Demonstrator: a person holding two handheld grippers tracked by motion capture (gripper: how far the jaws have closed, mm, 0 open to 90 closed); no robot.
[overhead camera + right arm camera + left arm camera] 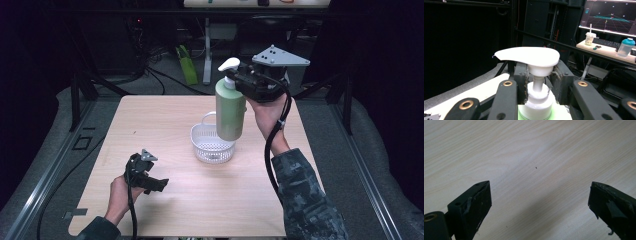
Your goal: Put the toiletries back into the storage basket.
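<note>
1. Nearest you, your left gripper (159, 184) rested low over the wooden table (165, 115) at its front-left. In the left gripper view its jaws stood wide apart with only bare wood grain between them. It held nothing.

2. Mid-table sat the white plastic basket (213, 145), a perforated tub with a loop handle on its far-left side. What showed of its inside looked empty; the bottle's base hid part of the far rim, so you could not vouch for that corner.

3. Above and just behind the basket, your right gripper (238, 78) held the green pump bottle (230, 111) up in the air, hanging roughly upright. Its base sat over the basket's far-right edge and seemed clear of the rim, though contact could not be ruled out from this angle.

4. In the right gripper view the jaws were closed on the bottle's white neck collar (537, 96), one pad on each side, just under the white pump head (527, 56). The spout pointed away to the view's left.

5. The bottle's wall was opaque, so its fill level could not be told.

6. Judgement on progress: the lift and carry looked done. Still to do, by the look of it: lower the bottle into the basket and release it. The grip high on the neck could let the body swing.
</note>
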